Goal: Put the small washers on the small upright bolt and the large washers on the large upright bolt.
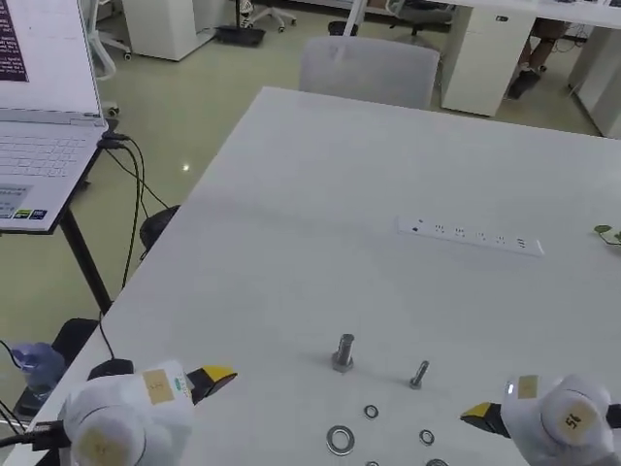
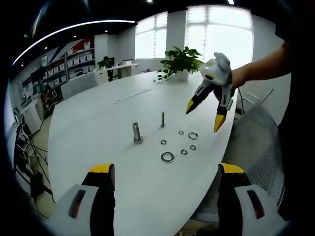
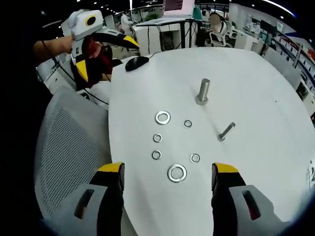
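Left gripper jaws spread wide, empty, at the near table edge. Right gripper likewise wide open, holding nothing. White table: large bolt, thick, silver, stands upright on its head. Small bolt, thin, stands near it. Silver ring washers lie flat and loose on the person's side of the bolts: two large washers, four small washers. None on a bolt, none touching a gripper.

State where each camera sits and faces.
Head view: head-mounted, looking down at the table; left tool and right tool at bottom corners.
Left gripper view: on the left tool, facing the right tool and a forearm.
Right gripper view: on the right tool, facing the left tool.
All share the large bolt, small bolt, washers.
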Tool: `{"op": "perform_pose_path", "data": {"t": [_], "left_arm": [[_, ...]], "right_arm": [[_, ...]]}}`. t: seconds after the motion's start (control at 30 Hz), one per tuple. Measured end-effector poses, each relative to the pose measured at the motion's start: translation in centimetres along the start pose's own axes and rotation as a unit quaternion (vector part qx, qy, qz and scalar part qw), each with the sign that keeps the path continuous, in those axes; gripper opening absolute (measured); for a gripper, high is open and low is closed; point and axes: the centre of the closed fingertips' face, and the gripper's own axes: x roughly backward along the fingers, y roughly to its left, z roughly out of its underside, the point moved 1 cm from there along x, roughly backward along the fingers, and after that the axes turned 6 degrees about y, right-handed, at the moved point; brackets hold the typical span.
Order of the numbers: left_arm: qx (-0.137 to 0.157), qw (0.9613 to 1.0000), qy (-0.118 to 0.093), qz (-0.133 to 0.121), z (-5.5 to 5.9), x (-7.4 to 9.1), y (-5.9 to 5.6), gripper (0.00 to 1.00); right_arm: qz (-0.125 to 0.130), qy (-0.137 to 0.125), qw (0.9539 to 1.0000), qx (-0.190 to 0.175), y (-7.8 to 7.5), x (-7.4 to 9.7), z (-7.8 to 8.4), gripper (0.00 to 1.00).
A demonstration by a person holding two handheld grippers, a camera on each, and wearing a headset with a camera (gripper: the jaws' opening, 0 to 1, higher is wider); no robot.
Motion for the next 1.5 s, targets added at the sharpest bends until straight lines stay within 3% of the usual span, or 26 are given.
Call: {"op": "perform_pose_path", "data": {"t": [0.13,0.47,0.83,0.97,1.13,1.5], "left_arm": [[0.009,0.9999,-0.007,0.0,0.2,0.0,0.4,0.85],[-0.022,0.9997,0.006,0.007,1.0,-0.2,-0.1,0.85],[-0.018,0.9996,-0.002,0.019,0.3,-0.2,-0.5,0.83],[-0.021,0.9996,-0.006,0.02,-0.1,-0.2,-0.4,0.82],[-0.024,0.9995,-0.006,0.02,-0.2,-0.2,-0.3,0.81],[-0.023,0.9995,-0.001,0.019,0.1,0.0,-0.2,0.79]], "right_arm": [[-0.009,0.017,0.9998,-0.003,0.0,-0.6,0.6,0.69],[-0.012,0.065,0.9975,0.027,0.2,-2.1,2.1,0.64],[-0.013,0.072,0.997,0.026,-0.5,-2.7,2.1,0.62],[-0.012,0.083,0.9961,0.027,-0.5,-3.0,2.9,0.6],[-0.013,0.103,0.9941,0.034,-0.2,-3.3,3.7,0.55],[-0.017,0.107,0.9936,0.032,-0.3,-3.8,3.7,0.55]]}}
